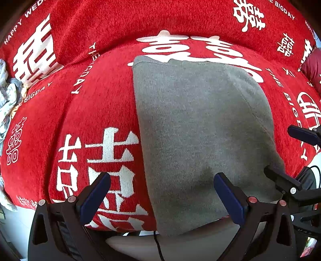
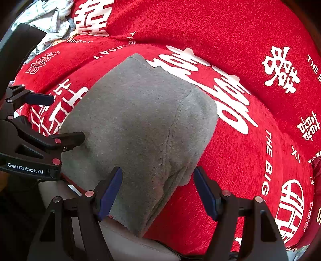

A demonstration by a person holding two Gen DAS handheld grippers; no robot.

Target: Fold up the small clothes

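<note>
A small grey knit garment (image 1: 200, 130) lies folded flat on a red cover with white characters (image 1: 96, 96); its near edge hangs over the front of the seat. It also shows in the right wrist view (image 2: 140, 128). My left gripper (image 1: 162, 198) is open and empty, held just above the garment's near left edge. My right gripper (image 2: 158, 194) is open and empty above the garment's near right corner. Each gripper shows at the edge of the other's view: the right one (image 1: 280, 154) and the left one (image 2: 66, 120).
A crumpled heap of pale patterned clothes (image 2: 50, 18) lies at the far left of the red cover; it also shows in the left wrist view (image 1: 8, 94). A dark red item (image 1: 313, 68) sits at the far right. A pale floor (image 1: 180, 245) shows below the seat's front edge.
</note>
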